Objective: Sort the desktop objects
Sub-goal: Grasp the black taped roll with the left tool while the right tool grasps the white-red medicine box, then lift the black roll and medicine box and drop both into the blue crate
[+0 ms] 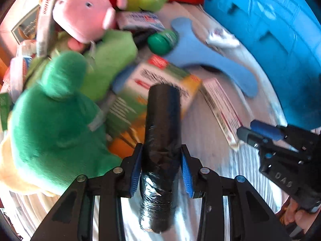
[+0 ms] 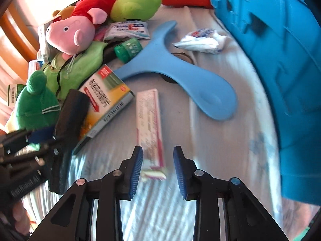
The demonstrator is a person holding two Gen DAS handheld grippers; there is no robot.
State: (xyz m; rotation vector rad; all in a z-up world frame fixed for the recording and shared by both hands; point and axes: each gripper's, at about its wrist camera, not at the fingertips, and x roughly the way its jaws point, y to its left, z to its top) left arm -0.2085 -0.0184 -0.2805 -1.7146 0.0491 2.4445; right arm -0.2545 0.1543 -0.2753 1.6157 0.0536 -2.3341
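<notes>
Left tool clamped on a black wrapped roll, held above the striped worktop in front of a green-and-yellow box. Right tool wide apart, gripping nothing, poised over a pink-edged flat packet lying near a blue basket.

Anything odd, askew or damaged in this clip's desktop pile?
Nothing looks damaged or spilled. The unsorted heap is loosely jumbled: the pig plush lies tipped on the green plush, and the medicine box sits skewed. The left hand-held gripper holds a black roll; the right hand-held gripper is open.
</notes>
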